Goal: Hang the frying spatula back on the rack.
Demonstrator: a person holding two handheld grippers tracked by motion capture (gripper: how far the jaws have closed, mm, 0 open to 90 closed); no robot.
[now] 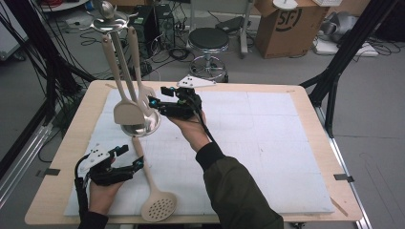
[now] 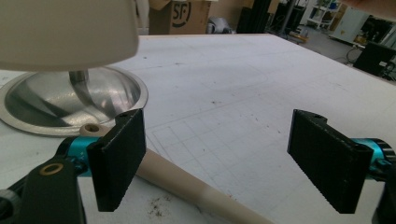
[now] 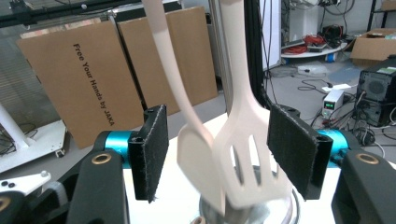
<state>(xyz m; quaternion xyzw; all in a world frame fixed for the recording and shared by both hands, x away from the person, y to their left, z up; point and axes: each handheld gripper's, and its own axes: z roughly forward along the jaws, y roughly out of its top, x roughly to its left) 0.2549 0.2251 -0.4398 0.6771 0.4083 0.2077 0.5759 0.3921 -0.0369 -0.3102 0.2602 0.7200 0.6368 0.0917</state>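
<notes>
Left gripper point(image 1: 128, 156) stood open, empty, beside the skimmer point(image 1: 154, 191) handle; its long axis ran from the rack base point(image 1: 141, 128) toward the person. Right gripper point(image 1: 157, 96) gaped around the hung slotted turner point(image 3: 250, 154), pads clear.

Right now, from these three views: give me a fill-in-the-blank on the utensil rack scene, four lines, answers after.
1. The slotted turner hangs between the pads of the ____ tongs.
2. The skimmer lies flat on the white ____.
3. The left tongs stand ____, with the skimmer's handle passing by one pad.
4. The rack's base is a shiny ____ dish.

Missing words: right; mat; open; metal
</notes>
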